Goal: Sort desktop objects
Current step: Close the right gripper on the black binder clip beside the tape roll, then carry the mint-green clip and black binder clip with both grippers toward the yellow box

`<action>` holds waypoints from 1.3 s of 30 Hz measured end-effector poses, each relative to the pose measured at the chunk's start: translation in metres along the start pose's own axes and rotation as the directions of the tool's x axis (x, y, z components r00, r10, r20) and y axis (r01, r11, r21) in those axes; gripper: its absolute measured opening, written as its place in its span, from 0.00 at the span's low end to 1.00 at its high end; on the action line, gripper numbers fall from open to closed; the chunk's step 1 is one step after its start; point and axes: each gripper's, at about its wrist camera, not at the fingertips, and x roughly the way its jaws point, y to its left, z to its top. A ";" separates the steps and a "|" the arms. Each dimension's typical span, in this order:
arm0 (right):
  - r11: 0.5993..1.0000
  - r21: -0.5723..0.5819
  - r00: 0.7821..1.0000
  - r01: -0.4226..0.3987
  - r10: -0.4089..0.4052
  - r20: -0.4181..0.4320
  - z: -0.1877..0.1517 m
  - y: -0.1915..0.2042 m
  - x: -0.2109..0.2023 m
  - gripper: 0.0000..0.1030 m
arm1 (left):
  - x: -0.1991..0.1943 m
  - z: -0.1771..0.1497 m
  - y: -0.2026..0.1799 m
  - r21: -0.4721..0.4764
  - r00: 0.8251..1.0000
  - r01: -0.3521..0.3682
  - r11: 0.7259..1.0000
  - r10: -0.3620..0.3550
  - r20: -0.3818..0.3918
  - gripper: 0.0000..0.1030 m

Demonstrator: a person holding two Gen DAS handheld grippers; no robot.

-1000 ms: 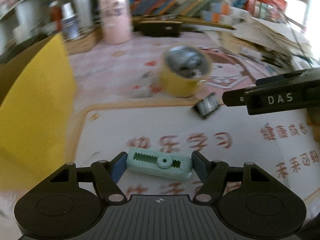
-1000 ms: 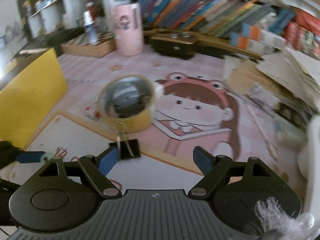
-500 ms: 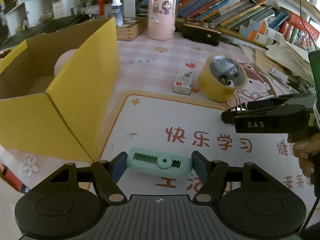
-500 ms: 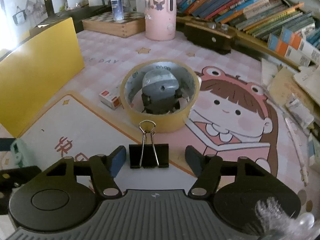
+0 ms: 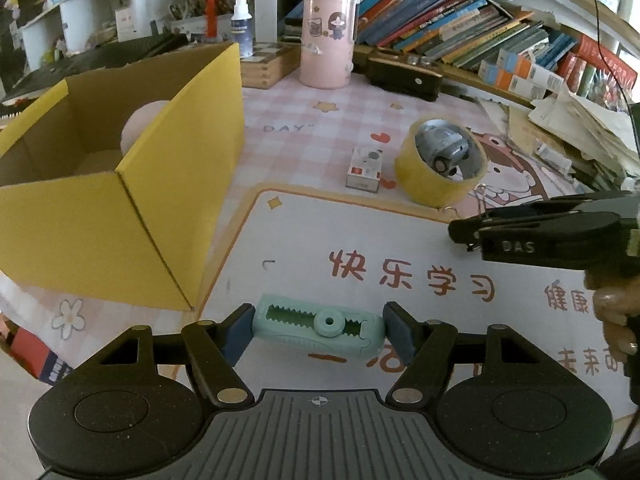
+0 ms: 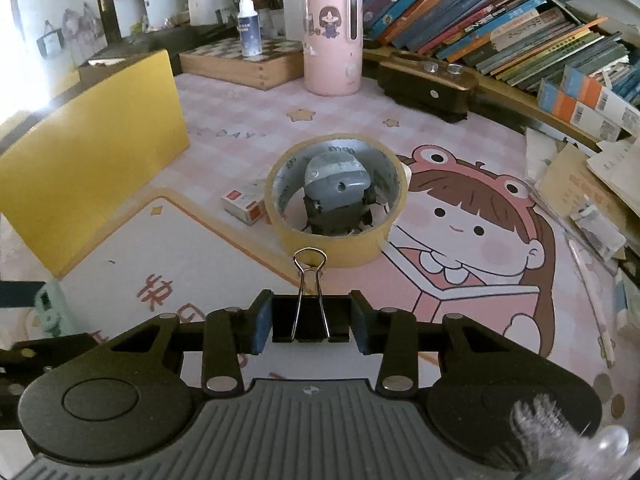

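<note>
- The table (image 5: 320, 128), under a pink checked mat with a cartoon print, carried everything I was sorting.
- The yellow cardboard box (image 5: 132, 216) stood open-topped at the left of my left view; inside it I could see a pale pink rounded thing (image 5: 140, 128) against the far wall, and I could not tell what it was.
- The pink cylindrical holder (image 6: 332, 40) stood upright at the back, near the row of books (image 6: 500, 20); its contents were hidden from me.
- The yellow tape roll (image 6: 340, 208) lay flat near the middle, and a small grey toy car (image 6: 334, 196) sat inside its ring.
- A small white-and-red box (image 6: 242, 206) lay just beside the roll, on its left.
- My left gripper (image 5: 318, 330) had its jaws about half apart, clamped on the ends of a mint-green correction tape (image 5: 318, 330), which was above the white panel of the mat, just right of the yellow box's near corner.
- My right gripper (image 6: 308, 320) was closing its jaws, with the pads against both sides of a black binder clip (image 6: 308, 320), whose wire handles pointed toward the tape roll.
</note>
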 end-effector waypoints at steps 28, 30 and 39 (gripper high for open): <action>0.992 0.116 0.997 0.054 -0.059 0.040 -0.046 0.109 -0.094 0.36 | -0.070 -0.043 0.066 0.029 0.986 0.129 0.991 -0.131 0.104 0.68; 0.992 0.118 0.998 0.053 -0.058 0.038 -0.048 0.120 -0.098 0.36 | -0.076 -0.046 0.074 0.031 0.985 0.135 0.990 -0.138 0.108 0.68; 0.988 0.136 0.997 0.069 -0.074 0.035 -0.063 0.162 -0.111 0.36 | -0.096 -0.060 0.103 0.052 0.980 0.148 0.988 -0.154 0.128 0.68</action>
